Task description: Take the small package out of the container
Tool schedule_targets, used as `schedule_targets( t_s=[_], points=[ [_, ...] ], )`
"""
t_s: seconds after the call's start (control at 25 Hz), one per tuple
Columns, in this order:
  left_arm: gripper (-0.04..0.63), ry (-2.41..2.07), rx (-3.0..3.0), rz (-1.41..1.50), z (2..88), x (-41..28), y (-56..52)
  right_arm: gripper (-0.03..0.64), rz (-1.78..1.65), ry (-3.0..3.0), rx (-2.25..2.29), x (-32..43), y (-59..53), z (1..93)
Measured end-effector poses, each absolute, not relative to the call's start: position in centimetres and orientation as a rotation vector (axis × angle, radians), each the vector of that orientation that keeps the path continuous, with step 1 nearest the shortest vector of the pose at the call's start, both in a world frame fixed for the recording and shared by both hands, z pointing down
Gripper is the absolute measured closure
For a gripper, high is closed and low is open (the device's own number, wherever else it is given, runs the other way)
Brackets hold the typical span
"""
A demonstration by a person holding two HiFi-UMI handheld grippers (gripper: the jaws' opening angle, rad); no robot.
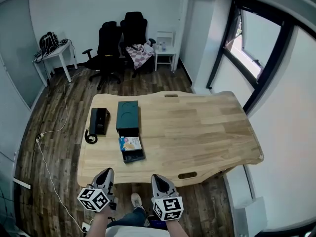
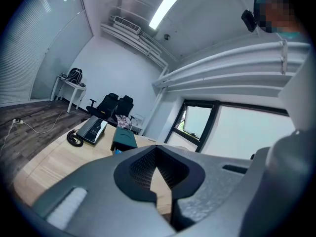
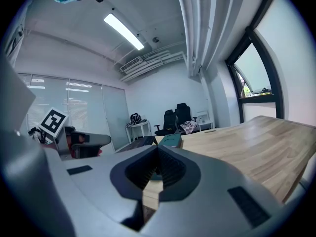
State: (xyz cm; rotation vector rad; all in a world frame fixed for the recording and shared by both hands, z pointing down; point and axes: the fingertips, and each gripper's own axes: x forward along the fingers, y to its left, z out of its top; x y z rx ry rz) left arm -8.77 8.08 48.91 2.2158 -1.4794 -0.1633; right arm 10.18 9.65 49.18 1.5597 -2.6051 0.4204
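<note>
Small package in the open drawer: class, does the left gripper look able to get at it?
Probably yes. The small package lies uncovered in the drawer pulled out of the container, with only bare table between it and the left gripper, whose shut jaws must open.

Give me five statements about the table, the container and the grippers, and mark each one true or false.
1. The small package lies in the pulled-out drawer of the dark green container. True.
2. The left gripper holds the small package. False: its jaws are together on nothing, at the near edge of the table.
3. The black telephone sits to the right of the container in the head view. False: it sits to its left.
4. The right gripper is shut and empty. True.
5. Black office chairs stand beyond the table. True.
</note>
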Motion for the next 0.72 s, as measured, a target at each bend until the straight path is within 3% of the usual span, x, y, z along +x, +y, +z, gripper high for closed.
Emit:
schedule_targets(
  t_s=[0.72],
  points=[
    [0.595,-1.341,2.206,-0.178,50.0,-11.7,-9.4,0.612,0.412,-2.520,1.609,6.8,-6.9,50.3]
  ],
)
